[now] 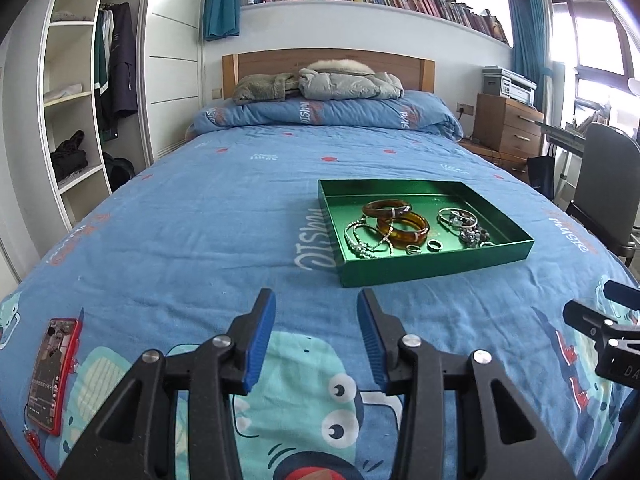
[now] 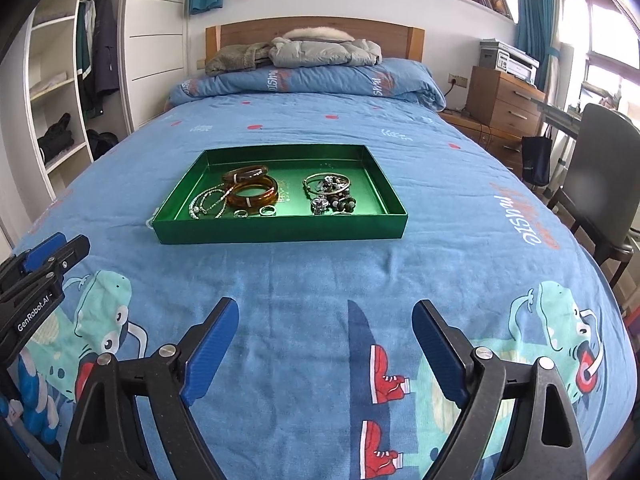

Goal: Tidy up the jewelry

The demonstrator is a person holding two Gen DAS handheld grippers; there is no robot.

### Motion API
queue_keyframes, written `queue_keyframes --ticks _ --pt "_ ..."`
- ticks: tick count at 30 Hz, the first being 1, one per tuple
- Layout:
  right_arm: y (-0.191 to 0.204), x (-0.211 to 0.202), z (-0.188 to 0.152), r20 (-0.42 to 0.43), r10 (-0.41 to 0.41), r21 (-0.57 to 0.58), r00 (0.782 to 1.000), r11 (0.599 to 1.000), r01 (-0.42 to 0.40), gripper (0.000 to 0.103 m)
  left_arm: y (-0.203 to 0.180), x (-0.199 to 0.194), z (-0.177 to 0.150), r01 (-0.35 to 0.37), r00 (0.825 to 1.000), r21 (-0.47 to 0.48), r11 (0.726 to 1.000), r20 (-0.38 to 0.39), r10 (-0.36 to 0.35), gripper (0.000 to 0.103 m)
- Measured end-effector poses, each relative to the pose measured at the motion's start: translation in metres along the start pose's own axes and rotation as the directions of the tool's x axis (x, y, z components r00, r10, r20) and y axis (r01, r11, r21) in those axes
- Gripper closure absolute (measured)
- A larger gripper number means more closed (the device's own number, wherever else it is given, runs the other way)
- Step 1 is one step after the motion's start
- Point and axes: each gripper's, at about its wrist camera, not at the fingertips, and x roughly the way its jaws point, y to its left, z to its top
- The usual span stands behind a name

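Jewelry all piled in the tray (image 2: 280,230) on the bed (image 2: 320,280), both tools hanging back

Left tool (image 1: 316,336) and right tool (image 2: 325,346) are spread wide, nothing gripped. Bangles (image 2: 252,192), chain (image 2: 208,202), rings (image 2: 267,211) and beads (image 2: 332,194) sit tangled close, so a neighbour could easily get dragged along, and the tray tipped on soft bedding.

"GenRobot.AI" on left hand-held gripper (image 2: 56,250); "music" on bedsheet (image 2: 320,280).
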Motion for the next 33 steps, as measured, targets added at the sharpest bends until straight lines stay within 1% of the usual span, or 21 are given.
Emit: queue_keyframes --ticks 4,8,10,11,15,22,27,33 --pt "0.001 0.002 -0.003 -0.001 -0.006 0.003 1.000 1.000 0.006 0.015 0.005 0.000 0.000 0.006 1.000 -0.030 1.000 -0.002 -0.006 0.062" --pt "0.000 0.004 -0.006 -0.003 -0.018 0.009 1.000 1.000 0.018 0.015 0.006 -0.002 -0.001 0.008 1.000 -0.029 1.000 0.006 -0.008 0.062" --pt "-0.001 0.004 -0.006 -0.002 -0.022 0.013 1.000 1.000 0.022 0.015 0.006 -0.003 -0.001 0.015 1.000 -0.033 0.999 0.006 -0.015 0.048" --pt "-0.002 0.003 -0.007 -0.001 -0.024 0.013 1.000 1.000 0.024 0.015 0.005 -0.006 -0.001 0.016 1.000 -0.035 0.999 0.018 -0.015 0.042" --pt "-0.002 0.002 -0.008 0.004 -0.029 0.011 1.000 1.000 0.029 0.015 0.004 -0.010 -0.001 0.015 0.999 -0.017 1.000 0.029 -0.014 0.041" --pt "-0.005 -0.003 -0.009 0.024 -0.033 0.007 0.999 0.999 0.032 0.015 0.001 -0.008 -0.002 0.035 0.999 -0.019 0.999 -0.007 -0.036 0.041" --pt "-0.011 -0.007 -0.011 0.045 -0.046 -0.006 0.998 0.999 0.046 0.008 -0.003 -0.009 -0.003 0.038 0.999 -0.019 0.999 -0.018 -0.038 0.040" --pt "-0.021 -0.007 -0.014 0.053 -0.048 0.004 0.997 0.999 0.048 0.003 -0.011 -0.007 -0.004 0.039 0.999 -0.006 0.999 -0.029 -0.039 0.039"
